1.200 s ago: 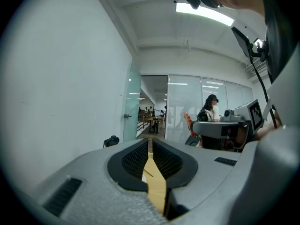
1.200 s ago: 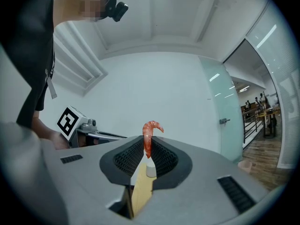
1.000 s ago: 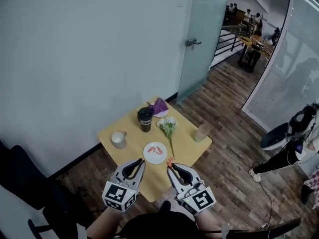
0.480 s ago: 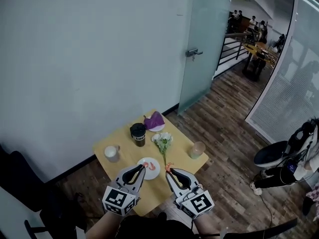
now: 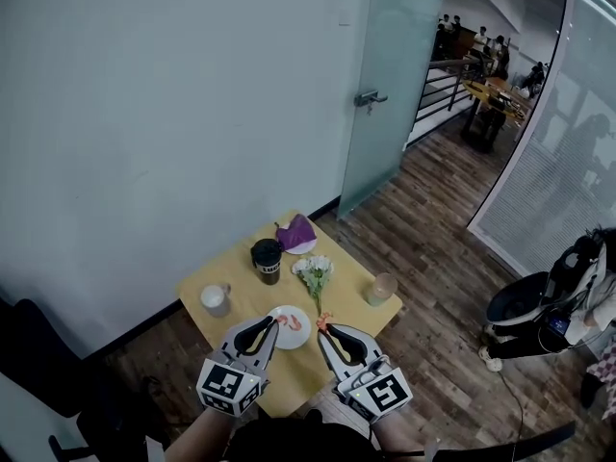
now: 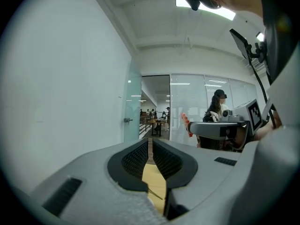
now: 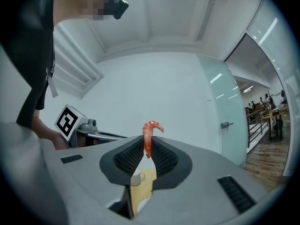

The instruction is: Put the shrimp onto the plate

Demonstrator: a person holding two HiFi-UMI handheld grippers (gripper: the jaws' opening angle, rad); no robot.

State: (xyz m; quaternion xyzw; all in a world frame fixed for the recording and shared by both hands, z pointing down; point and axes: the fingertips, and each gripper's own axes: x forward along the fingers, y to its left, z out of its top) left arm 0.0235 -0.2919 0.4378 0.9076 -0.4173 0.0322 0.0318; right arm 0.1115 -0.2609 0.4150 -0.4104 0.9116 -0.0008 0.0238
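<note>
- Right gripper (image 5: pixel 325 329): clamped on shrimp (image 7: pixel 149 137) at lower end, curled end sticking up past jaws.
- Shrimp held above table (image 5: pixel 241 279), just beside plate (image 5: pixel 297 336).
- Left gripper (image 5: pixel 276 323): jaws all but together, nothing between; hovered at plate's near-left edge.

Mug (image 5: pixel 214 299) left of plate (image 5: pixel 297 338); flowers (image 5: pixel 314 272) behind; glass (image 5: pixel 379 289) right
</note>
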